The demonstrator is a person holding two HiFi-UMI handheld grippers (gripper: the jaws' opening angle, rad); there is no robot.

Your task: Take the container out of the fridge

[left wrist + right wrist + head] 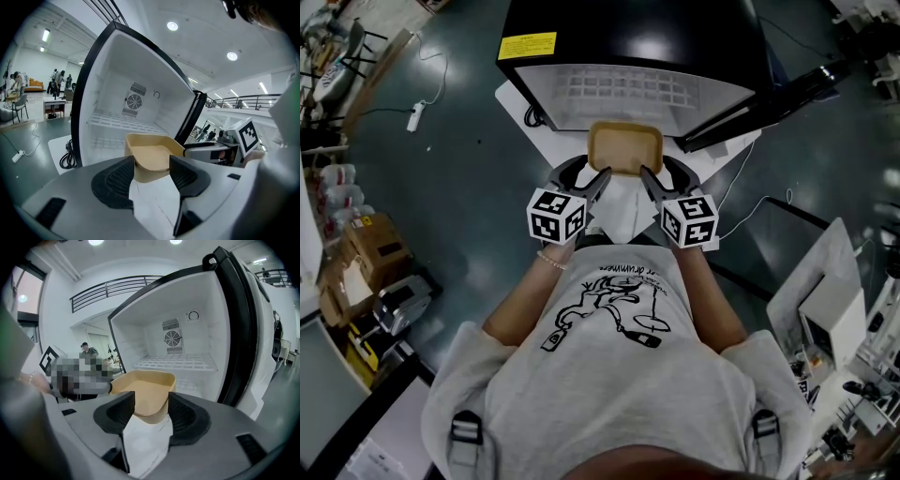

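The tan container [624,148] is held level by its near corners, one pinched in the left claw [600,176] and one in the right claw [646,176], so that it cannot tip. It is kept just outside the open fridge [628,89], so the removal is judged all but done.

One container [624,148], one fridge [628,42], two tools [581,178] [667,178]

Illegible yellow label [527,45] on the fridge [628,28]; illegible lettering on shirt [619,375]
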